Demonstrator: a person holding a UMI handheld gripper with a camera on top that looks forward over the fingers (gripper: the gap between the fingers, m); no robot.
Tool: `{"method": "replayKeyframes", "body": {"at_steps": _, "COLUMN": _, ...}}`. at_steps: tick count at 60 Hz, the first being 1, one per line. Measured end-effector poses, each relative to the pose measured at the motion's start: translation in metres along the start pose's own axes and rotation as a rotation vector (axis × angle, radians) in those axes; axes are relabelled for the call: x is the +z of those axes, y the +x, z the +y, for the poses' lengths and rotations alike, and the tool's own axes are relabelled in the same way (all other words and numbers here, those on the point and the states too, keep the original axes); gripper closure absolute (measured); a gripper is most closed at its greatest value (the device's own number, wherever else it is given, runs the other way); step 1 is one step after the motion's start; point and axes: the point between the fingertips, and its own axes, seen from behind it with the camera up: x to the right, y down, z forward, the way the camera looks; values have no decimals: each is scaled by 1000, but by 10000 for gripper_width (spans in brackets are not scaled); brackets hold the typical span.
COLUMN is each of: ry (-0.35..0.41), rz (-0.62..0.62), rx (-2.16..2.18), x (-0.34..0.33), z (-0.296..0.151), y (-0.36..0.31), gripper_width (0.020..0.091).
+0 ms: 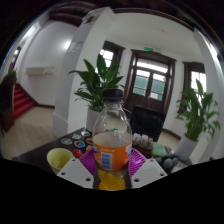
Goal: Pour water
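A clear plastic bottle with an orange label and orange liquid in its lower part stands upright between my fingers. My gripper is shut on the bottle, with the purple pads pressing its sides at label height. The bottle's neck and cap rise above the fingers. A yellow cup sits on the dark table just left of the fingers. The bottle's base is hidden low between the fingers.
Small items lie on the table behind the bottle, among them a pale green object to the right. Potted plants stand beyond the table, another plant at the right, with dark doors at the back.
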Motion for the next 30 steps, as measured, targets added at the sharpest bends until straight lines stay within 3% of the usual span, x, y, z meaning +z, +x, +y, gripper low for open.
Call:
{"method": "replayKeyframes", "body": {"at_steps": 22, "ry": 66, "rz": -51, "rx": 262, "x": -4, "z": 46, "y": 7, "gripper_width": 730}}
{"method": "replayKeyframes", "body": {"at_steps": 24, "ry": 60, "rz": -56, "rx": 265, "x": -2, "z": 54, "y": 3, "gripper_width": 693}}
{"method": "replayKeyframes", "body": {"at_steps": 25, "ry": 89, "rz": -54, "rx": 261, "x": -5, "z": 49, "y": 4, "gripper_width": 730}}
{"method": "replayKeyframes", "body": {"at_steps": 30, "ry": 98, "rz": -37, "rx": 238, "x": -7, "z": 50, "y": 2, "gripper_width": 728}}
